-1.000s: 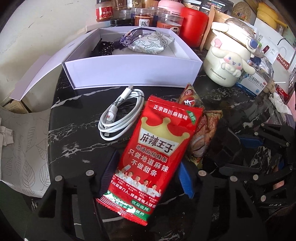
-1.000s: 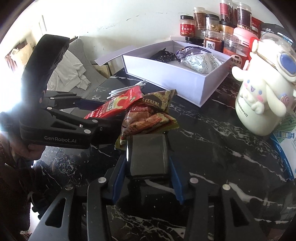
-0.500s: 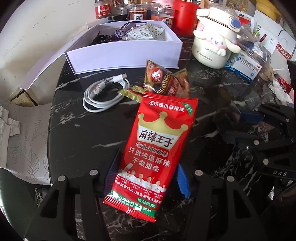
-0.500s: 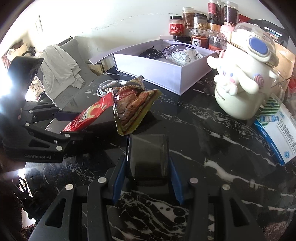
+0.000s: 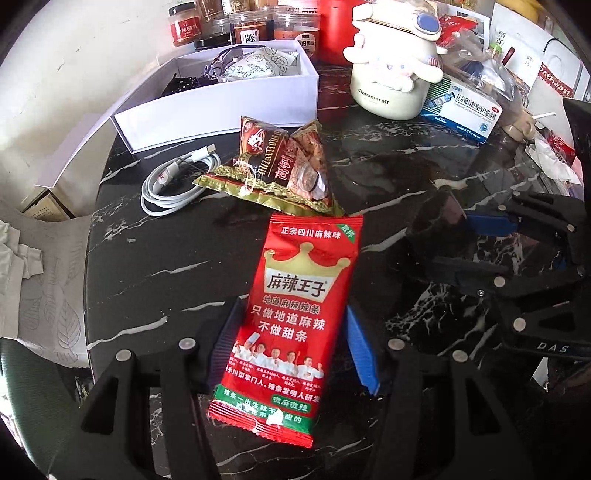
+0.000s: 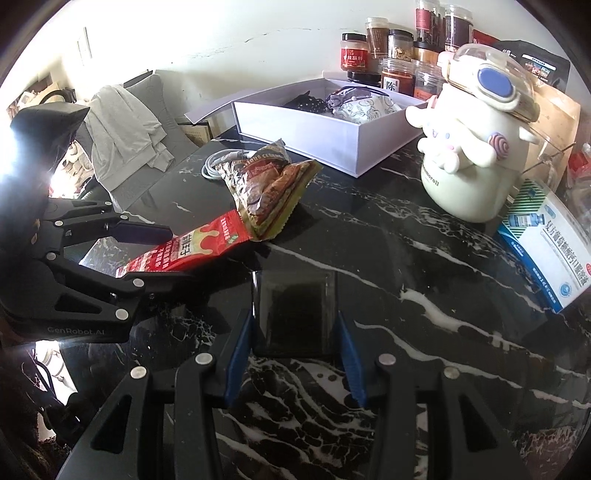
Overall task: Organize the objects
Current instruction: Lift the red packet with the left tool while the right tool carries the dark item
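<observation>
My left gripper (image 5: 291, 332) is shut on a red snack packet (image 5: 303, 295), its blue pads pressing both long edges. The right wrist view shows that packet (image 6: 177, 254) held just above the black marble table (image 6: 406, 258). Its top end sits close to a brown and gold snack bag (image 5: 284, 166) lying on the table. My right gripper (image 6: 293, 332) is shut on a flat dark rectangular object (image 6: 295, 306). A coiled white cable (image 5: 177, 181) rests left of the bag. Behind both stands an open white box (image 5: 221, 107) holding fabric items.
A cream Cinnamoroll jar (image 6: 472, 158) and a blue and white medicine box (image 6: 550, 247) stand at the right. Several spice jars (image 5: 251, 29) line the wall behind the box. The right gripper (image 5: 443, 240) shows at the left wrist view's right edge.
The left gripper has drawn the red packet back off the brown bag, which now lies uncovered farther away. The box and jar have shifted in both views. The right grip is unchanged.
</observation>
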